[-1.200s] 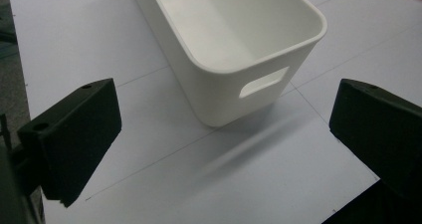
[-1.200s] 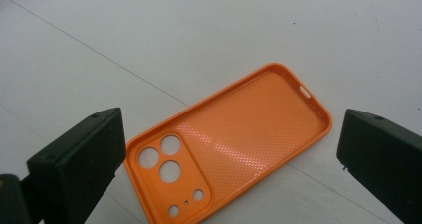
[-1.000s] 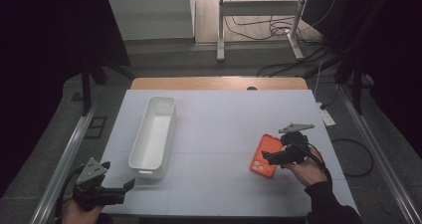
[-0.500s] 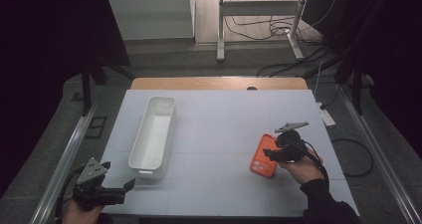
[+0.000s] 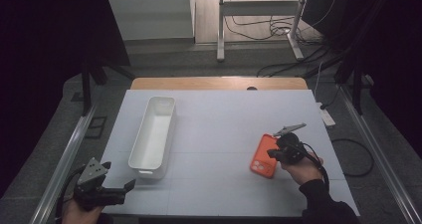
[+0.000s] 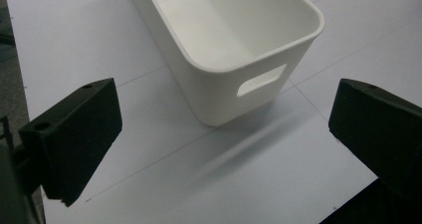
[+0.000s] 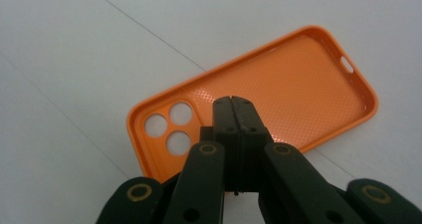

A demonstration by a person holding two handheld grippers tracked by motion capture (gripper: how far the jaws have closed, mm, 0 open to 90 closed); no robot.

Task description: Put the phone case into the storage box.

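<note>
The right gripper (image 7: 234, 100) has just been closing, its jaws now together over the near rim of the orange phone case (image 7: 278, 84), seemingly pinching that edge, ready for lifting.

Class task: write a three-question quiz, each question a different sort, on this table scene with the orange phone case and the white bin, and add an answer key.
1. True or false: the right claw has its jaws pressed together over the near edge of the orange phone case.
2. Multiple choice: what does the left claw face? A) the end of the white bin that has a handle slot; B) a blue cup; C) a stack of books.
3. Fill the gap: the phone case lies with its ____ side facing up.

Key:
1. True. The jaws have just been closing and now meet; whether the rim is pinched cannot be told.
2. A. Its jaws stand wide apart with nothing between them.
3. Inner: the textured inside and the three camera holes show.
</note>
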